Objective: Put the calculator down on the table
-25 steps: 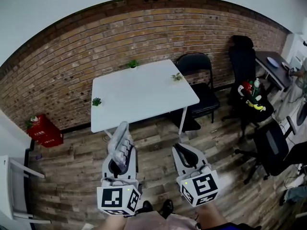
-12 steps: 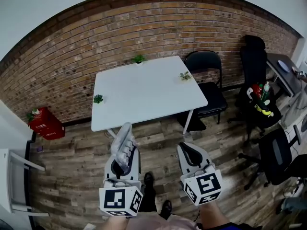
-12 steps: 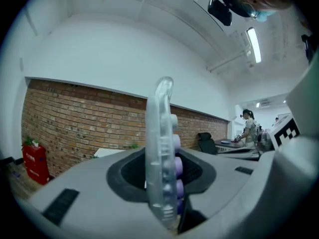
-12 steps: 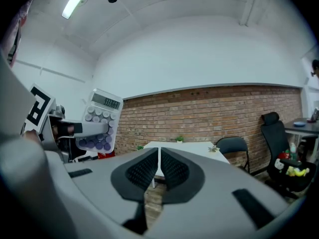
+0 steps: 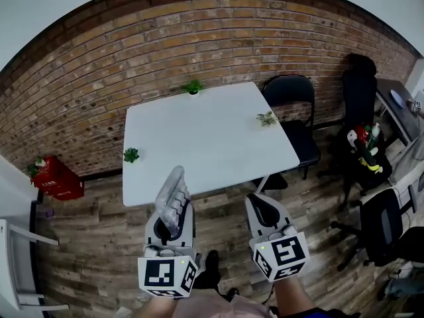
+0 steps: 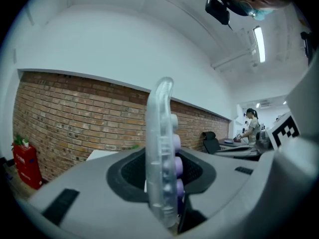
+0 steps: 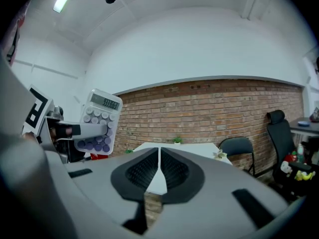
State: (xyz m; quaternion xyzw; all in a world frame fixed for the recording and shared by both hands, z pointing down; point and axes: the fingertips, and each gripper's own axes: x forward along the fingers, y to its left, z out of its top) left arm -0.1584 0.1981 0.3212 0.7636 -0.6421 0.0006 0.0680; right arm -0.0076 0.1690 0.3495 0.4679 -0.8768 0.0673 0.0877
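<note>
My left gripper (image 5: 169, 218) (image 6: 162, 171) is shut on a translucent white calculator (image 5: 171, 199) (image 6: 162, 148) with grey and purple keys, held upright and edge-on, sticking out past the jaws. The right gripper view shows the calculator (image 7: 100, 119) from its key side, off to the left. My right gripper (image 5: 260, 210) (image 7: 159, 171) is shut with nothing between its pads. Both hover over the wooden floor just short of the near edge of the white table (image 5: 205, 138) (image 7: 192, 148).
Three small green plants (image 5: 131, 154) (image 5: 193, 86) (image 5: 267, 118) sit near the table's edges. A black folding chair (image 5: 295, 111) stands at its right, office chairs (image 5: 381, 211) farther right. A red box (image 5: 56, 177) lies by the brick wall (image 5: 132, 52).
Both grippers have moved forward toward the table, which now sits closer and larger in the head view. The grip on the calculator is unchanged.
</note>
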